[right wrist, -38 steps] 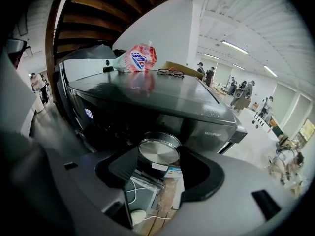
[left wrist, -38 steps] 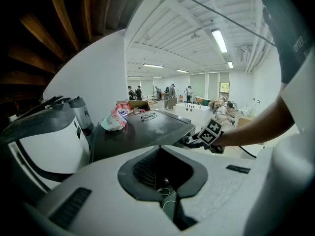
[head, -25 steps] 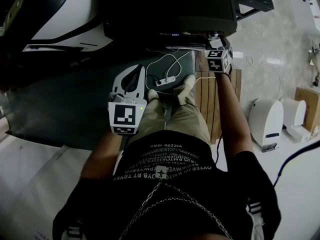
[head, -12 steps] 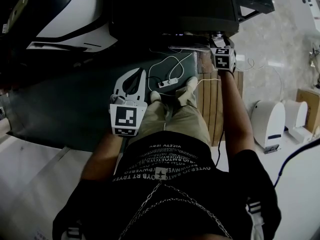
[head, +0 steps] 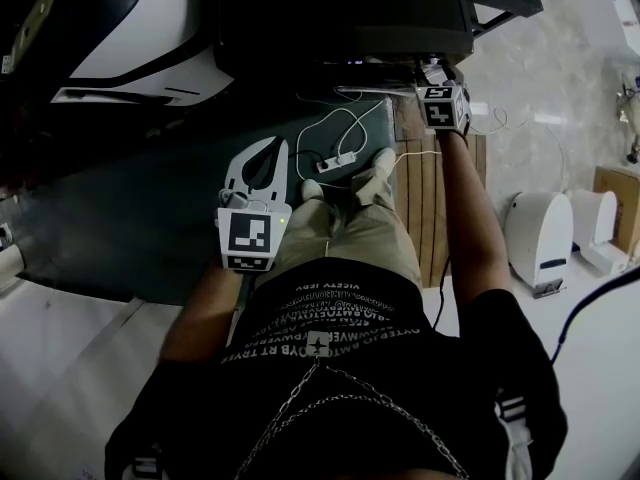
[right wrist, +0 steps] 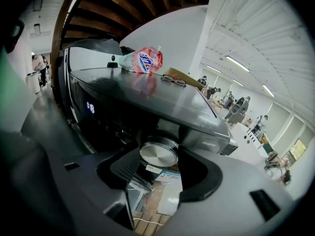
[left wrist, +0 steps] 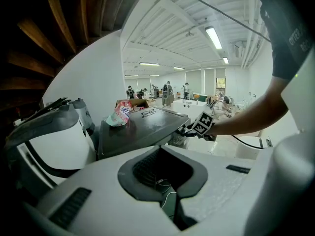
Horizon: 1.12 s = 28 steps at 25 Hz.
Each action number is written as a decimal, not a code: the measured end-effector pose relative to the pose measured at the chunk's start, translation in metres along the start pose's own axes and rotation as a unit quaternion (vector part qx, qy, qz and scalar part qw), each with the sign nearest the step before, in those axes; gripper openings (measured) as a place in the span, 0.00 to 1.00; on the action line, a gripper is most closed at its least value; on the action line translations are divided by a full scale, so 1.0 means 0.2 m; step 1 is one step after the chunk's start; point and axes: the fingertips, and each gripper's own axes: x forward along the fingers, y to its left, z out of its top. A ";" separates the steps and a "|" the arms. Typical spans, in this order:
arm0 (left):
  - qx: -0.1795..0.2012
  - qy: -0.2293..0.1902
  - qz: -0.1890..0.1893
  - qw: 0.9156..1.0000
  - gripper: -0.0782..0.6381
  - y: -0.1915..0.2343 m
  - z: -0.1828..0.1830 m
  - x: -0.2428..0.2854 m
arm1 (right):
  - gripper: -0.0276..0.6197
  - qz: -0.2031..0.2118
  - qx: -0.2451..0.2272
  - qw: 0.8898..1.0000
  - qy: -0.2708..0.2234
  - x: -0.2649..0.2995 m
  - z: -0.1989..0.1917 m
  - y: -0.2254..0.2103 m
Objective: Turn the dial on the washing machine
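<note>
The right gripper (right wrist: pixel 160 166) is just closing its wide jaws around the dial (right wrist: pixel 159 153) at mid-frame, not yet clearly clamping it, so the turn is not begun. The left gripper (head: pixel 270 144) is idling, its jaws together and empty.

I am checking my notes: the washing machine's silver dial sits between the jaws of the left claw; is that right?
Not quite: the silver dial sits between the jaws of the right claw, which have just been closing, as the right gripper view shows. The left claw has nothing between its jaws.
</note>
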 end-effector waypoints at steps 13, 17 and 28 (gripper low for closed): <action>-0.002 -0.007 0.006 1.000 0.12 0.02 0.02 -0.01 | 0.42 -0.010 -0.034 0.999 -0.014 -0.04 0.06 0.03; -0.004 -0.003 0.002 1.000 0.12 0.00 0.00 -0.01 | 0.40 -0.023 -0.053 0.998 0.010 -0.01 0.00 0.03; 0.000 0.001 -0.006 1.000 0.12 -0.06 -0.01 -0.01 | 0.41 0.050 0.084 0.995 -0.012 -0.01 -0.01 -0.02</action>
